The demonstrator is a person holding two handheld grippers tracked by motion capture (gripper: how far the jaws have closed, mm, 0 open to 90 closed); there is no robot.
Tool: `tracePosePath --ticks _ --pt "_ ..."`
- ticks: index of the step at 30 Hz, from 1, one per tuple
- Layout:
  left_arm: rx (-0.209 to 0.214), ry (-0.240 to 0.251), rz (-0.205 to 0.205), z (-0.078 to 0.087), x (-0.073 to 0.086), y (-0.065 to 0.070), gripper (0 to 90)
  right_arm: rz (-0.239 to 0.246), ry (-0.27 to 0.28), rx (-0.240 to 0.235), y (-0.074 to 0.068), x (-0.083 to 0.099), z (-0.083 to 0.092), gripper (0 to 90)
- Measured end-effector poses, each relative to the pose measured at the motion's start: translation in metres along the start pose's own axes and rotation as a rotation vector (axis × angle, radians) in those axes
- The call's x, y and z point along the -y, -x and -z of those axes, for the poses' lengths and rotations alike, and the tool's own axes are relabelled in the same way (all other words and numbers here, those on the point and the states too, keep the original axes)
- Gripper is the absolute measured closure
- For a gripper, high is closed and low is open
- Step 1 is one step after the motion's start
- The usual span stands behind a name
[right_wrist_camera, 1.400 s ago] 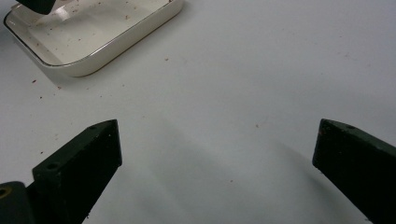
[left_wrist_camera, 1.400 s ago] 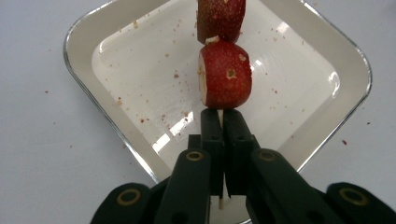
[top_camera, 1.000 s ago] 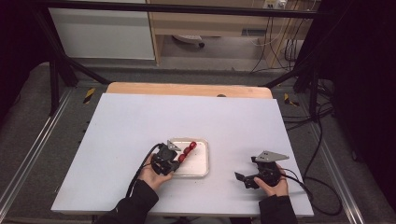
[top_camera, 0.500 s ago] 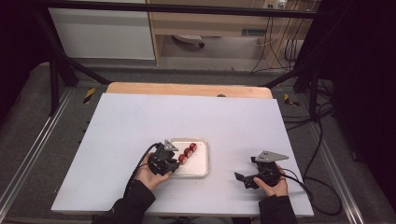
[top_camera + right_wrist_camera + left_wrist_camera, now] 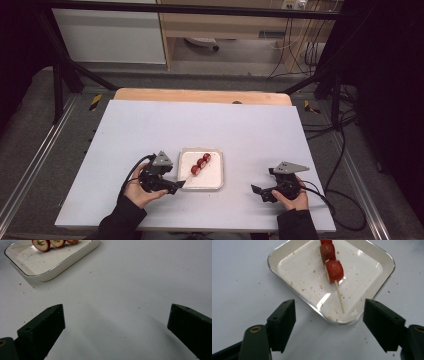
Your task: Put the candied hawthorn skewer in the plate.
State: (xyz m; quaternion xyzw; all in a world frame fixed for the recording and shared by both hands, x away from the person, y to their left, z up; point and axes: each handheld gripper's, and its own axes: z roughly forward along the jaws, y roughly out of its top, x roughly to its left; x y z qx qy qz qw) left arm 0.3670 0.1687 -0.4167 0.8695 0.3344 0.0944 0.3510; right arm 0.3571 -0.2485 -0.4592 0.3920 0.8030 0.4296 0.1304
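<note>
The fruit stick (image 5: 333, 270) is lying in the white dish (image 5: 372, 293) mid-counter, so that part looks done. The left gripper (image 5: 180, 184) is sitting at the dish's 8 o'clock, the right gripper (image 5: 256, 191) at 4 o'clock, jaws wide, holding nothing.

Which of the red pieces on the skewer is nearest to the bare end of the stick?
The red piece closest to the left gripper; the bare stick comes out of it.

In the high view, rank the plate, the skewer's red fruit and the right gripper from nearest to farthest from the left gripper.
1. Plate, just right of the left gripper.
2. Red fruit, on the plate's far side.
3. Right gripper, across the table.
</note>
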Motion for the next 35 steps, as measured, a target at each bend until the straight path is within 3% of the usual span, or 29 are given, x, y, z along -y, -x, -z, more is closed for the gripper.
tracePosePath --ticks 3,12,17,23,35 --pt "0.001 0.017 -0.006 0.006 0.009 -0.005 20.7 0.0 -0.001 -0.001 0.0 0.0 0.0 1.5" --pt "-0.016 0.076 0.041 0.022 0.044 -0.025 9.4 -0.005 -0.005 -0.003 0.0 0.0 0.0 1.1" --pt "-0.049 0.088 0.071 0.03 0.06 -0.037 7.7 -0.008 -0.009 -0.008 -0.001 0.0 0.0 0.9" --pt "-0.059 0.115 0.087 0.036 0.077 -0.046 7.2 -0.008 -0.015 -0.009 -0.001 0.001 0.0 0.6" --pt "-0.068 0.126 0.091 0.041 0.086 -0.053 7.4 -0.01 -0.017 -0.017 -0.001 0.001 0.002 0.5"
